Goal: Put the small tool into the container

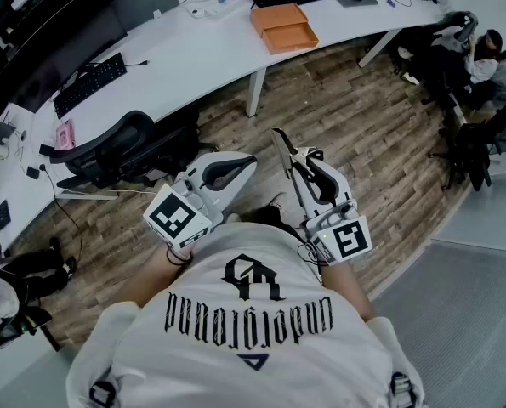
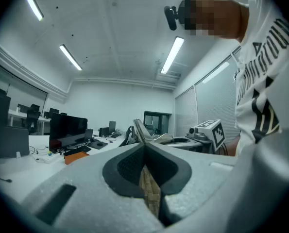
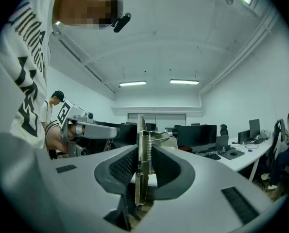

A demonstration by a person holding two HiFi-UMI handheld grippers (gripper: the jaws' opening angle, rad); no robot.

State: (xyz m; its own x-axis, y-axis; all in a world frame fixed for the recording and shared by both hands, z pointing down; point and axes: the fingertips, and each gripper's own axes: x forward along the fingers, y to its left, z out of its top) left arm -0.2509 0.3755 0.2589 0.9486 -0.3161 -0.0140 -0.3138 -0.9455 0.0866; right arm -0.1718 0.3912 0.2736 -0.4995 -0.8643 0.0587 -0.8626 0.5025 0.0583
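Head view, left to right: your left gripper (image 1: 249, 162) is held level at chest height over the wood floor (image 1: 380, 143), well short of the white table (image 1: 201, 53). Left gripper view: its jaws are pressed together at the tips, nothing between them, only floor showing through the gap below the pads. Your right gripper (image 1: 304, 157) sits just beside it, also level. Right gripper view: its jaws are clamped on the small tool (image 3: 140, 164), a thin metal piece with a coil spring, standing on edge between the pads and sticking out past them; it shows as a slim bar in the head view (image 1: 281, 146). So the pick-up looks done and you are in the carry step. The likeliest container is the pair of orange trays (image 1: 284, 26) on the far table, though that is a guess. Next move calls for walking the right gripper over there, keeping the grip firm, and lowering before you release.
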